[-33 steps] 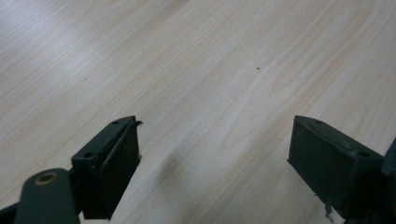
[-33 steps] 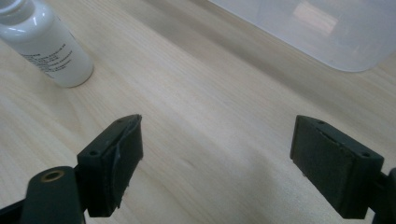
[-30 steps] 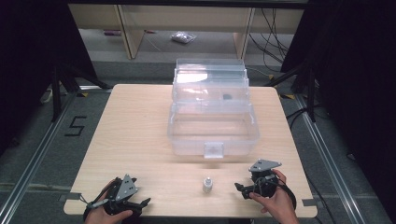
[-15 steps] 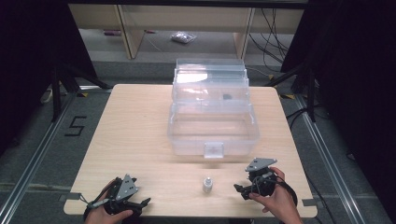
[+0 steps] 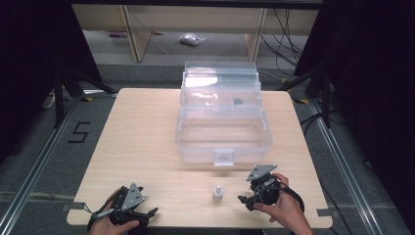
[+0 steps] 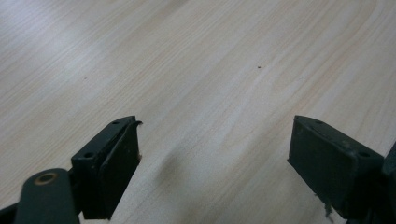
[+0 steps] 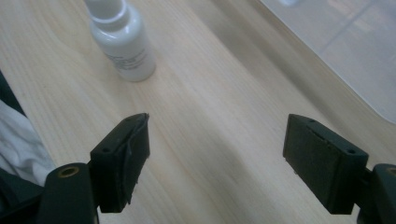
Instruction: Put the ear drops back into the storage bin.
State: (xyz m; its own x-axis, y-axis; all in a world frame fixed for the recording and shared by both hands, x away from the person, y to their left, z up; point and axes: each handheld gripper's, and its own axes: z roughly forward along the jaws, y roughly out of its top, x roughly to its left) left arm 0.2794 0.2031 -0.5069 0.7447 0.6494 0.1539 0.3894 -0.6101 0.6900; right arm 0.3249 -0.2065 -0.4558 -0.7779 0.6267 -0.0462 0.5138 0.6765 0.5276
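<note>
I see the small white bottle (image 5: 217, 194) standing upright on the wooden table (image 5: 147, 132), near its front edge, between my two hands and closer to the right one. My right gripper (image 5: 248, 200) sits just beside the bottle, apart from it; its jaws have just been closing a little but remain spread, with only bare tabletop between them. In the right gripper view the bottle (image 7: 122, 43) stands ahead and to the left of the jaws. My left gripper (image 5: 148, 213) rests at the front left corner, well apart from the bottle, jaws spread over bare wood. Behind the bottle stands a clear plastic box (image 5: 222, 117), its latch facing me. Grey floor surrounds the table, with wooden shelving (image 5: 132, 29) at the back.
</note>
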